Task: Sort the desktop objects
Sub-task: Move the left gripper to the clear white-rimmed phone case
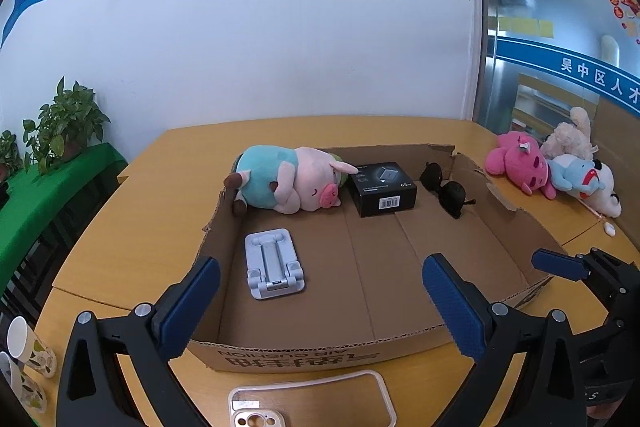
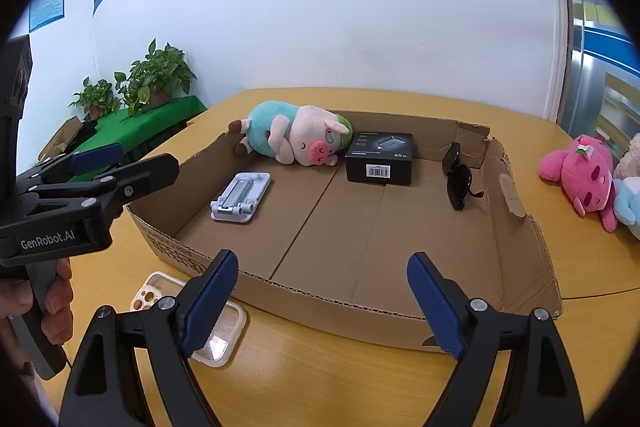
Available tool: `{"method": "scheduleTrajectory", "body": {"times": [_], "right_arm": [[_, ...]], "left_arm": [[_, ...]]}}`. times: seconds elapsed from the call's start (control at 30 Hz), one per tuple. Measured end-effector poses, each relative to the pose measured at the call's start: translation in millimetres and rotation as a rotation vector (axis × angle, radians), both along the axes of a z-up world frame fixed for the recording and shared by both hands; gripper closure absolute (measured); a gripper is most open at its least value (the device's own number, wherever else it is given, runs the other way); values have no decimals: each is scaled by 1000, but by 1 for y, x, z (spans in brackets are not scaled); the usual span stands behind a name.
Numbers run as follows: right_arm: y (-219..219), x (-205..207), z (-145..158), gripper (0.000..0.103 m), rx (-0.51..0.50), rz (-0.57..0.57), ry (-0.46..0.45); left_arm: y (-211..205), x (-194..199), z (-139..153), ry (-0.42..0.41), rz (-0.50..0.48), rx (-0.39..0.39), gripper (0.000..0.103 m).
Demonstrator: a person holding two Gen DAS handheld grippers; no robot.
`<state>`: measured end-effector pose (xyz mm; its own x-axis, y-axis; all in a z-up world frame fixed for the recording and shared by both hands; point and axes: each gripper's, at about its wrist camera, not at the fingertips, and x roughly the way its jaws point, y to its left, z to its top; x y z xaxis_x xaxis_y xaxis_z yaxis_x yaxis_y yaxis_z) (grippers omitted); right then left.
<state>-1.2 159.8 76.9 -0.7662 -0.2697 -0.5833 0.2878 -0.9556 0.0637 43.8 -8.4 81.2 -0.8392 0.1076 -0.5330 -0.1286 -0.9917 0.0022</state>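
A shallow cardboard box (image 1: 304, 355) (image 2: 360, 319) lies on the yellow table. In it are a plush pig (image 1: 288, 183) (image 2: 296, 137), a black charger box (image 1: 382, 189) (image 2: 379, 157), black sunglasses (image 1: 446, 189) (image 2: 458, 179) and a grey folding phone stand (image 1: 272, 263) (image 2: 240, 197). A clear phone case (image 1: 312, 403) (image 2: 160, 293) lies on the table in front of the box. My left gripper (image 1: 320, 307) is open and empty above the box's near wall; it also shows in the right wrist view (image 2: 120, 155). My right gripper (image 2: 324, 303) is open and empty; its finger (image 1: 560, 265) shows at the right.
Pink, white and blue plush toys (image 1: 520, 163) (image 2: 580, 175) lie on the table at the right. Paper cups (image 1: 24, 347) stand at the near left table edge. Potted plants (image 1: 68, 123) (image 2: 156, 79) stand on a green-covered bench at the left. A white wall is behind.
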Motion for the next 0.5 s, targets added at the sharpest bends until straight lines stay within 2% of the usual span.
{"method": "scheduleTrajectory", "body": {"times": [0.13,0.3,0.5], "right_arm": [[-3,1,0,16,10,16,-8],[-8,5,-7,16,-5,63,-58],[-26,17,-33,16,-135,263,-180]], "left_arm": [[-5,-1,-6,-25,-31,36,1],[-28,7,-16,-49,-22,58,1],[-74,22,-42,-136,2,85,1]]}}
